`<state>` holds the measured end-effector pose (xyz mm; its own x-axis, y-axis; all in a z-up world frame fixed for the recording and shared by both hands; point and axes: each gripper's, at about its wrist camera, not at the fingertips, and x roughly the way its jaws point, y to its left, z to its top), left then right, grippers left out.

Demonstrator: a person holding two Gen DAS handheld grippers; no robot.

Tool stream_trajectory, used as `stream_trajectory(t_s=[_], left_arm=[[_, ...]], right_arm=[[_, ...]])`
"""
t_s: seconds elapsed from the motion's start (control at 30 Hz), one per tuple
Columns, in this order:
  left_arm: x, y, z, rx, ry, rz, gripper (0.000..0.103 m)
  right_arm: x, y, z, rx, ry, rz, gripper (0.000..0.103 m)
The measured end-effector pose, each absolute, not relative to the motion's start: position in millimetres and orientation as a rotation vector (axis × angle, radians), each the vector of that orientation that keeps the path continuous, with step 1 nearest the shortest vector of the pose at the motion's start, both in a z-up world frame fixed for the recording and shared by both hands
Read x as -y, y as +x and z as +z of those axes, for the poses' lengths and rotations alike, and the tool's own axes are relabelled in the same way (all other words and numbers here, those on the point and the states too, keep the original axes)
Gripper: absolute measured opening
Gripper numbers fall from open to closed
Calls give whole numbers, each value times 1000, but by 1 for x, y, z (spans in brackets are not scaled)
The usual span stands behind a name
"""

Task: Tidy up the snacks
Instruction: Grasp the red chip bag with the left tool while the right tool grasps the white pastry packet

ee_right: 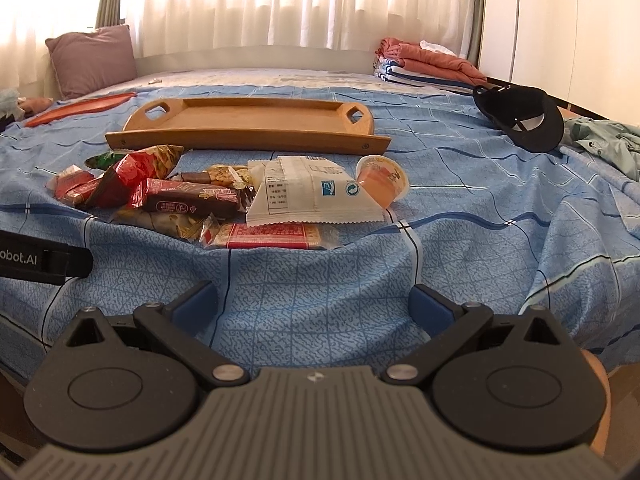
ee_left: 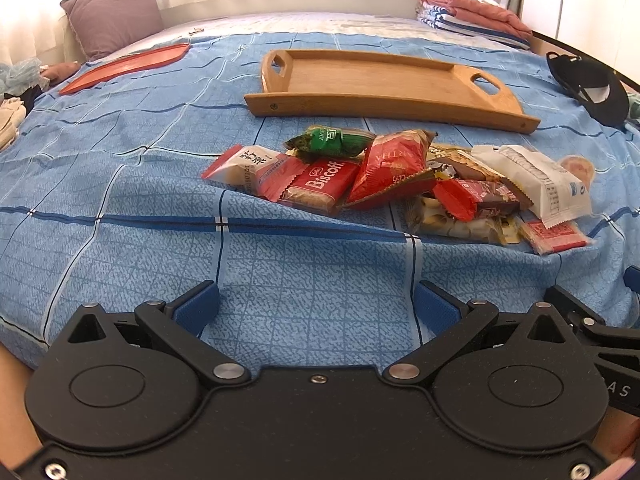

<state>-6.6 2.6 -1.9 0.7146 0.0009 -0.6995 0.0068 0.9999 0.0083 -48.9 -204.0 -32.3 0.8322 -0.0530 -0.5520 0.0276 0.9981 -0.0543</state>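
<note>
A pile of wrapped snacks (ee_left: pixel 400 184) lies on the blue bedsheet: a red Biscoff pack (ee_left: pixel 324 184), a green pack (ee_left: pixel 332 140), a white pack (ee_left: pixel 536 176), a brown bar (ee_right: pixel 188 200) and an orange jelly cup (ee_right: pixel 382 182). The pile also shows in the right wrist view (ee_right: pixel 224 200). A wooden tray (ee_left: pixel 380 80) lies empty behind the pile, also seen in the right wrist view (ee_right: pixel 248 122). My left gripper (ee_left: pixel 318 308) is open and empty, in front of the pile. My right gripper (ee_right: pixel 314 306) is open and empty, also in front of it.
A red plate (ee_left: pixel 124 66) lies at the far left. A black cap (ee_right: pixel 520 116) lies at the right. A purple pillow (ee_left: pixel 112 16) and folded clothes (ee_left: pixel 472 12) sit at the head of the bed. A green garment (ee_right: pixel 608 144) lies at the right edge.
</note>
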Motion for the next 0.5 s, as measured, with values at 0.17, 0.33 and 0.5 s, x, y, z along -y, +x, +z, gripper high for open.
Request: stream_trajectory(t_s=[0.17, 0.33, 0.5], left_arm=[[-3, -6, -2, -773, 11, 0, 103], [-2, -6, -2, -763, 23, -2, 103], [-5, -5, 4, -769, 28, -22, 103]], right_arm=[[204, -47, -31, -601, -48, -40, 103], [206, -44, -25, -621, -11, -45, 103], [212, -49, -10, -577, 73, -42, 103]])
